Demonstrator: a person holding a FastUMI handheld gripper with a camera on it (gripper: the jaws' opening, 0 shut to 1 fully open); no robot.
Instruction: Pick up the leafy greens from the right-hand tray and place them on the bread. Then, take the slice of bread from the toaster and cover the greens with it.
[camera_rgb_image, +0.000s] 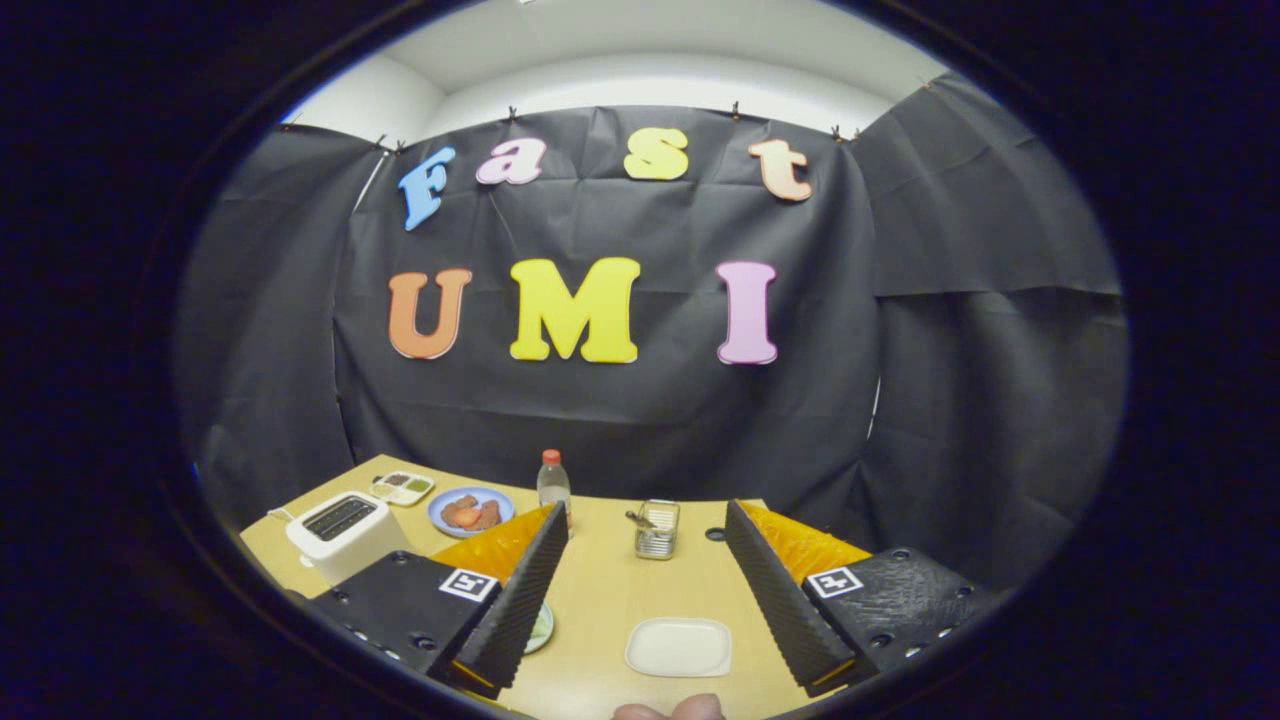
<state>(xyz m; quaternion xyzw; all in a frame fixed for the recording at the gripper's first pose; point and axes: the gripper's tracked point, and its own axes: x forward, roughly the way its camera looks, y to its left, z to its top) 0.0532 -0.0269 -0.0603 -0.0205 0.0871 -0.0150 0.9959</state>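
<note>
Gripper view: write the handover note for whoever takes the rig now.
Gripper: open, fingers spread wide, holding nothing, above the table.
Toaster: beyond the left finger, at the table's edge; too small to tell if bread sits in its slots.
White tray: between the fingers, close in.
Plate: mostly hidden behind the left finger, contents unseen.
Blue plate, bottle and wire basket: further back.
Done: nothing apparent.
Left: find and pick the greens, lay them on the bread, then cover with the toaster slice.
</note>
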